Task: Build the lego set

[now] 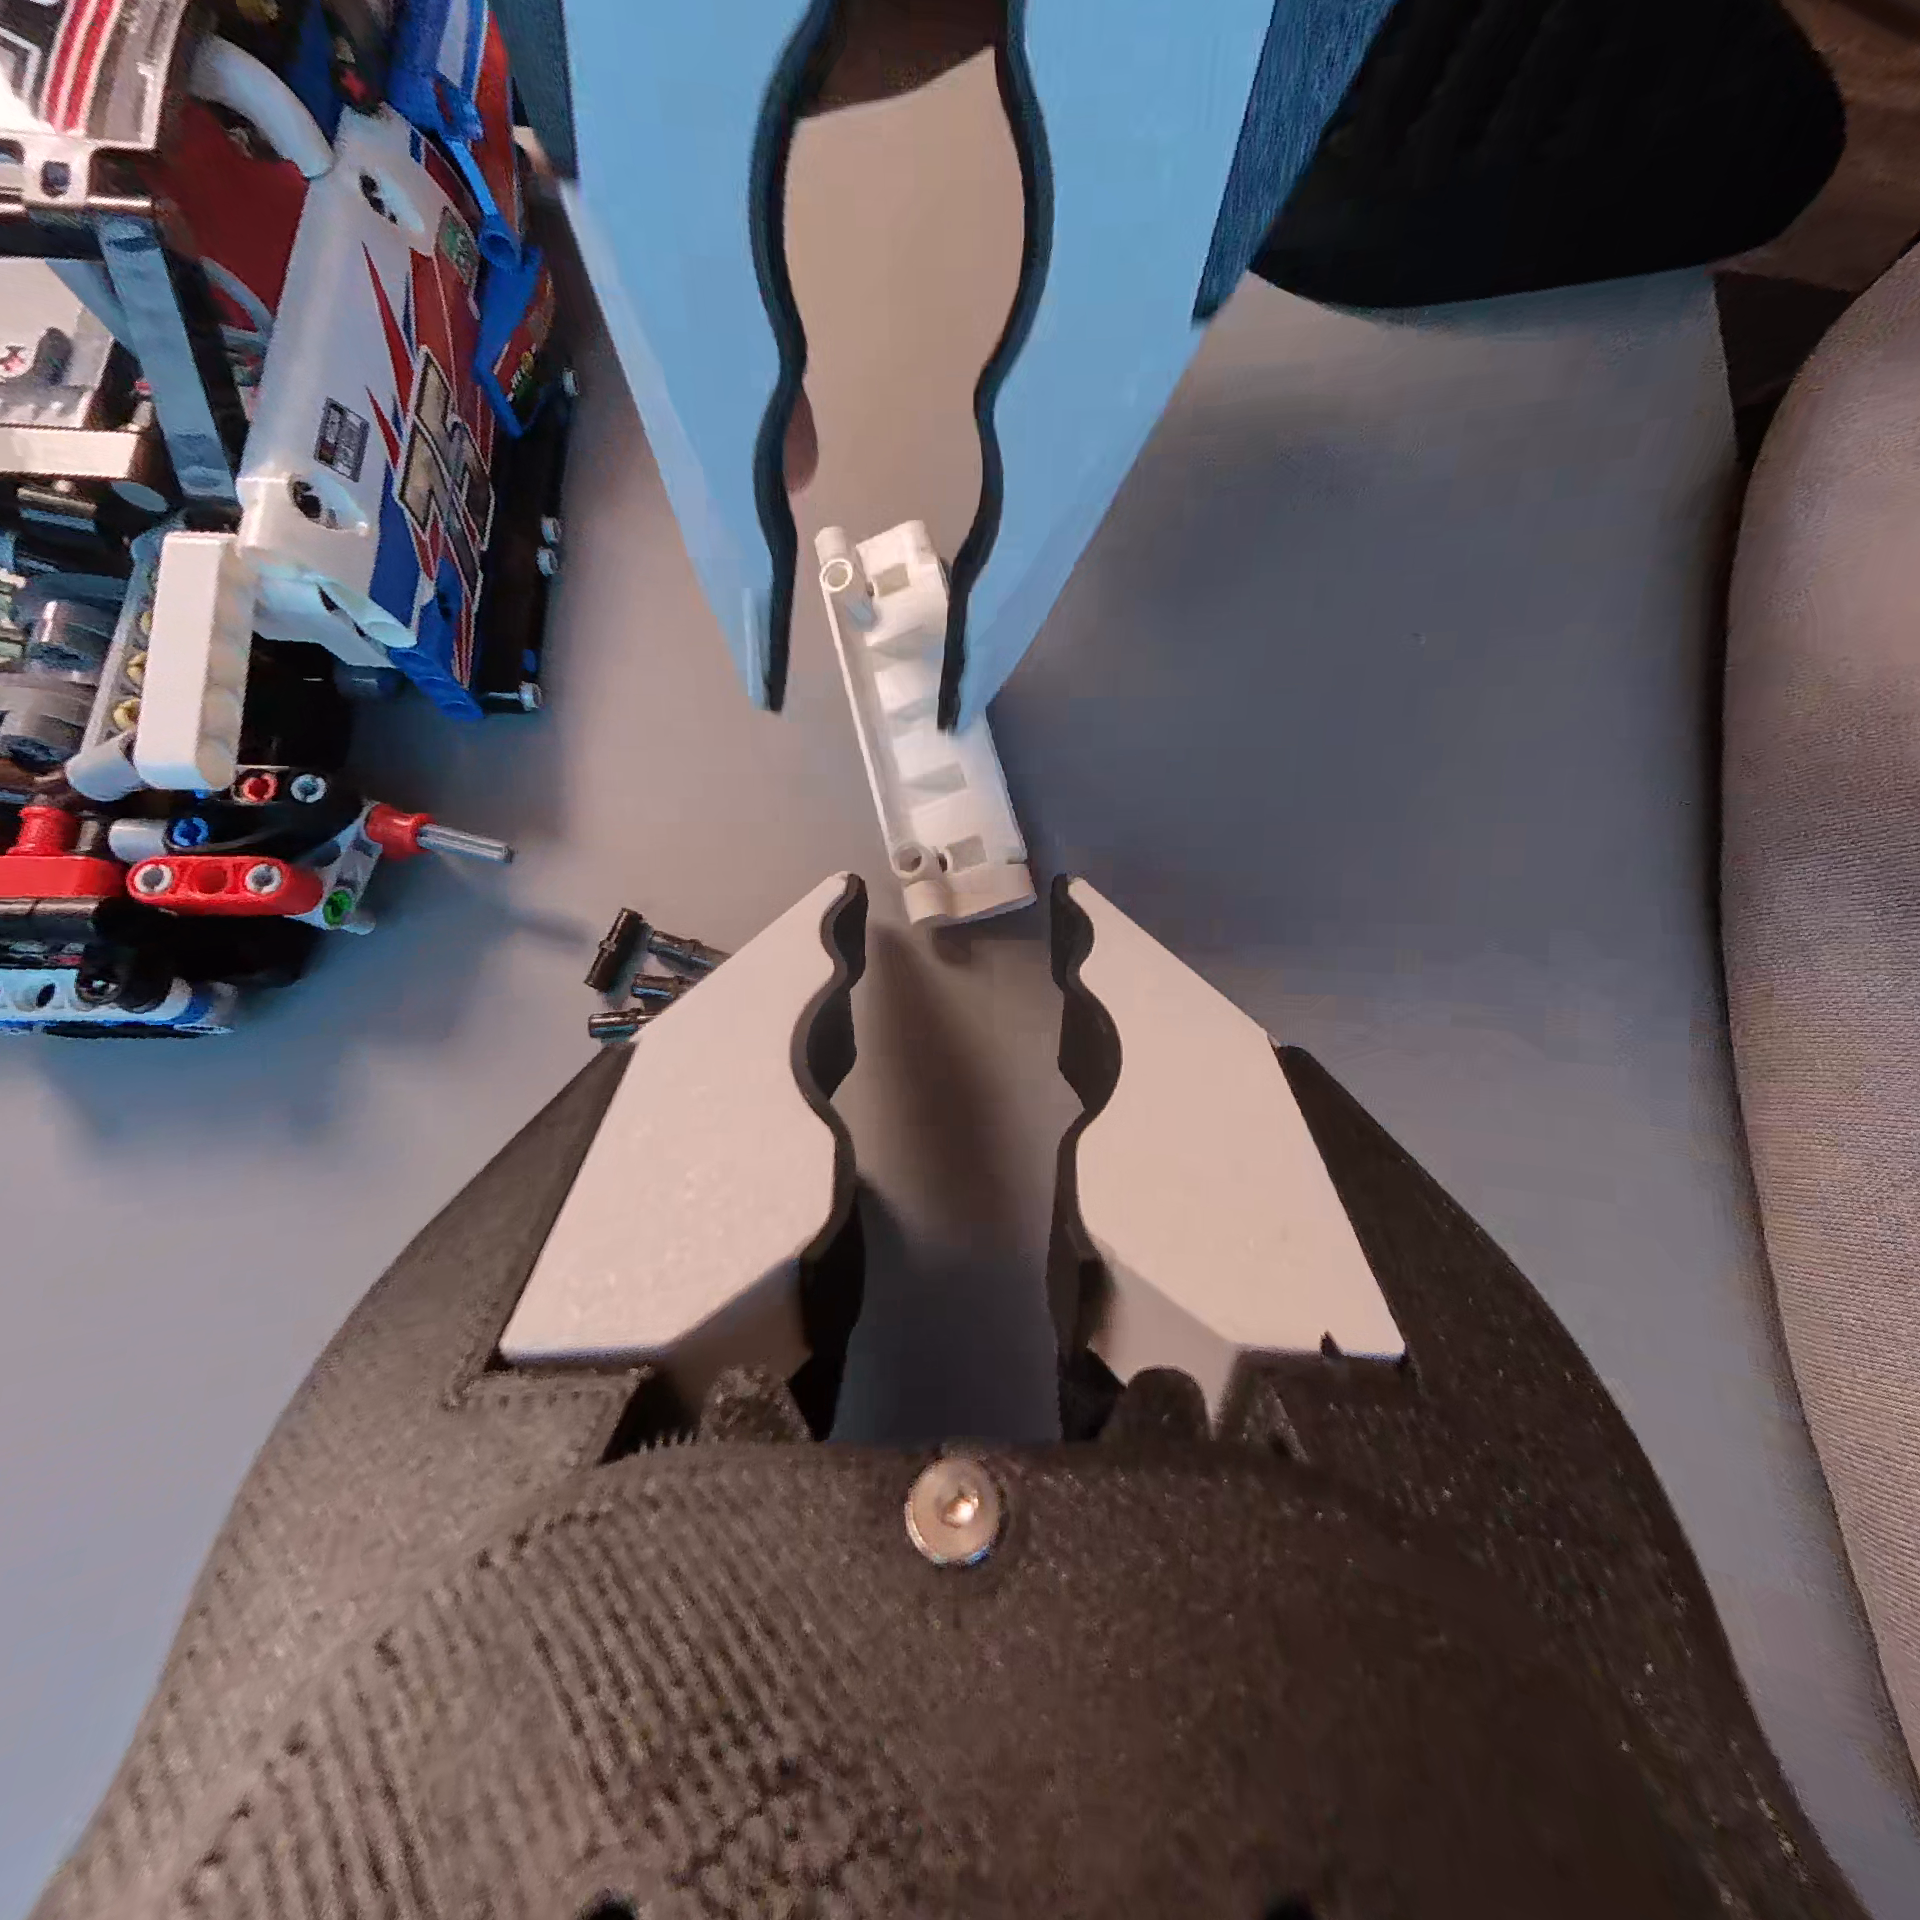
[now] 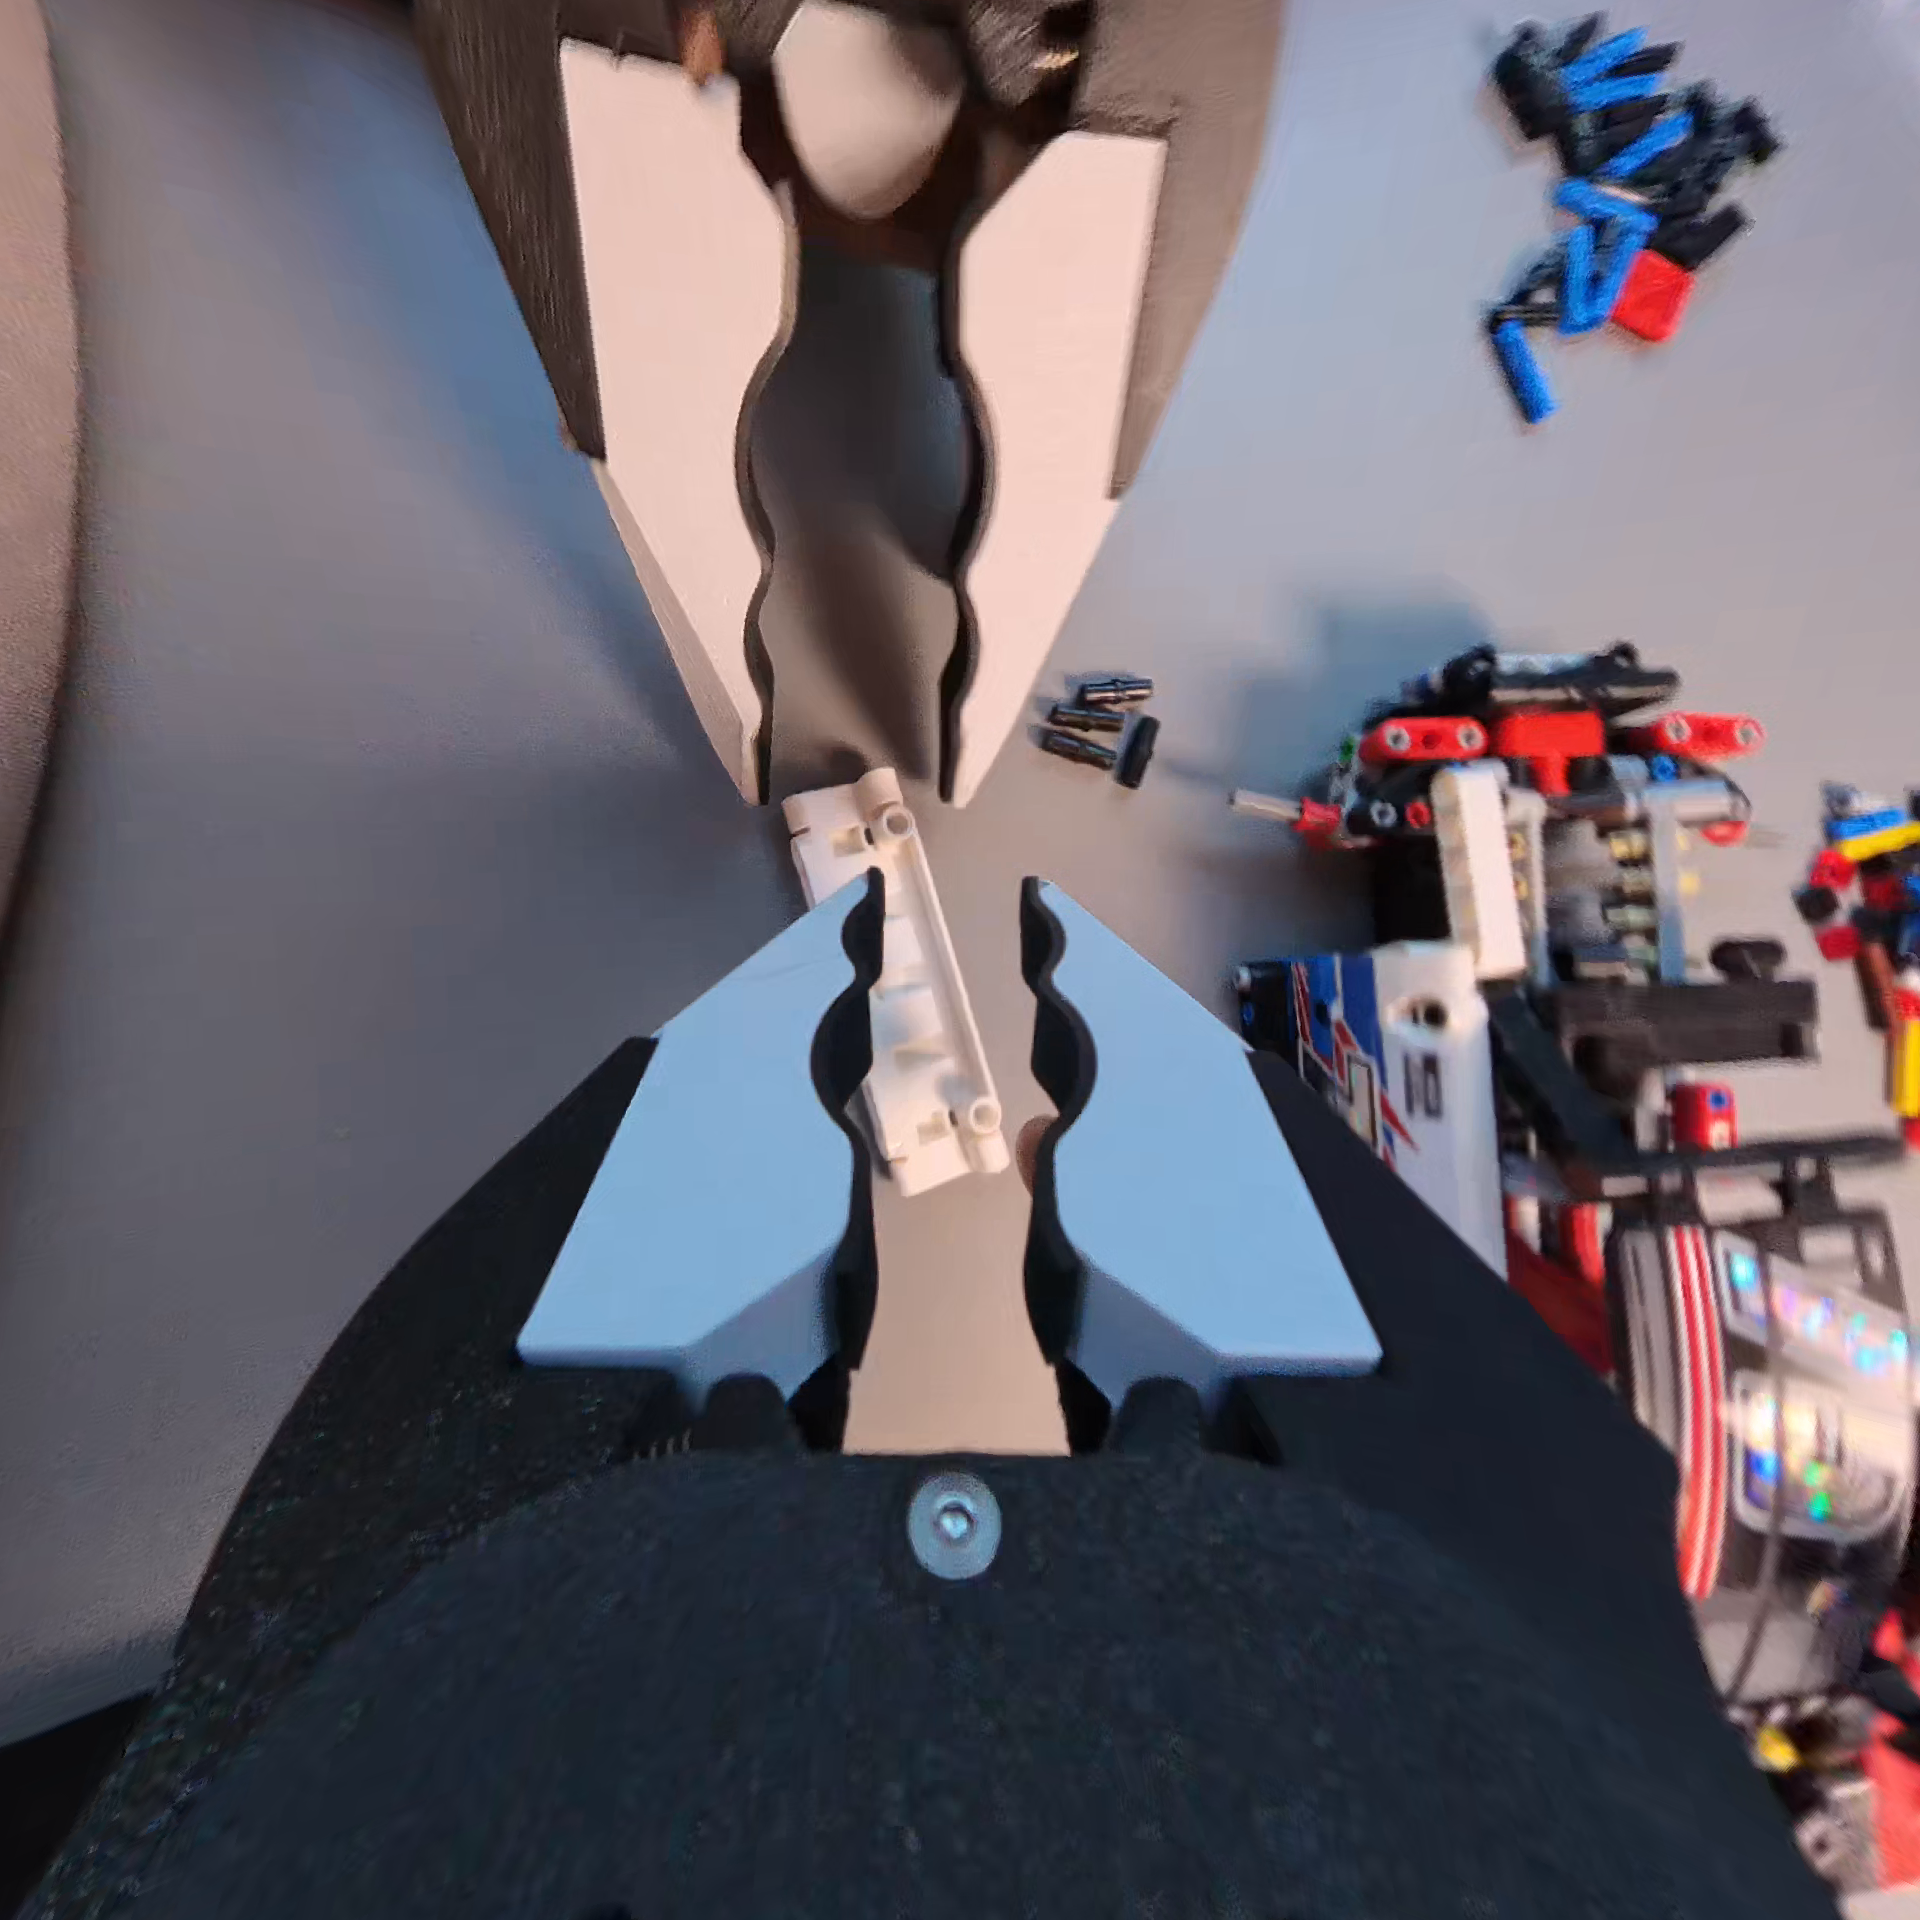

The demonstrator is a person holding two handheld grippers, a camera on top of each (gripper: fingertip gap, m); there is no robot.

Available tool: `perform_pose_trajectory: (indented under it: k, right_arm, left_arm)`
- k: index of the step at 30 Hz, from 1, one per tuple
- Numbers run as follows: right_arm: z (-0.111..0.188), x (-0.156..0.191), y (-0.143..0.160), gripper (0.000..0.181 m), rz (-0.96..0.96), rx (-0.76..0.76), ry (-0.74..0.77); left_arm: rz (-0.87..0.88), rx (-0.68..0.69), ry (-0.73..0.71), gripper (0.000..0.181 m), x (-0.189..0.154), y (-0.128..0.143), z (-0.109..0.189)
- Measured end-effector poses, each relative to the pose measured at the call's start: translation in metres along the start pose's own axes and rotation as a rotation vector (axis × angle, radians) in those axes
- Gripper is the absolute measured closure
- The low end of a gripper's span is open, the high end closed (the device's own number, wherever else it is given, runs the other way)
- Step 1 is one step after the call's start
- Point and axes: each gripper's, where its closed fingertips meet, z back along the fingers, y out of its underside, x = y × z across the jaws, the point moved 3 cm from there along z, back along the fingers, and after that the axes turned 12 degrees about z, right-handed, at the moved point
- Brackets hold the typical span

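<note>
A white lego panel piece (image 1: 925, 727) (image 2: 920, 997) lies on the grey table (image 1: 1351, 727), its ribbed underside up. My right gripper (image 2: 951, 888), with blue fingers, is open and straddles the piece; the piece touches its left finger's pad. In the left wrist view it comes in from the top (image 1: 862, 707). My left gripper (image 1: 956, 888), with grey fingers, is open and empty, its tips just short of the piece's near end. It faces the right gripper from the top of the right wrist view (image 2: 857, 795). The half-built lego truck (image 1: 312, 499) (image 2: 1538, 1039) stands beside them.
Several small black pins (image 1: 649, 971) (image 2: 1096, 722) lie between the grippers and the truck. A pile of blue and black pins with a red part (image 2: 1621, 197) lies farther off. A grey fabric surface (image 1: 1829, 935) borders the table's edge. My two grippers' fingertips are within a few centimetres of each other.
</note>
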Motion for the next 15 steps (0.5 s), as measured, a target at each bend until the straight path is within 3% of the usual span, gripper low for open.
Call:
perform_pose_trajectory:
  k: [3,7,13,15]
  right_arm:
    - [0.024,0.004,0.019,0.151,-0.119,-0.092,0.043]
    - [0.029,0.016,0.054,0.141,-0.196,-0.083,0.071]
    - [0.015,0.018,0.05,0.149,-0.152,-0.098,0.096]
    - [0.013,0.017,0.048,0.149,-0.141,-0.102,0.093]
  left_arm:
    - [-0.049,0.016,-0.029,0.157,0.001,0.001,-0.003]
    - [-0.109,0.043,-0.024,0.157,0.002,0.004,0.001]
    - [-0.041,0.014,0.05,0.156,0.014,0.009,0.024]
    - [0.025,-0.036,0.001,0.157,0.032,0.005,0.034]
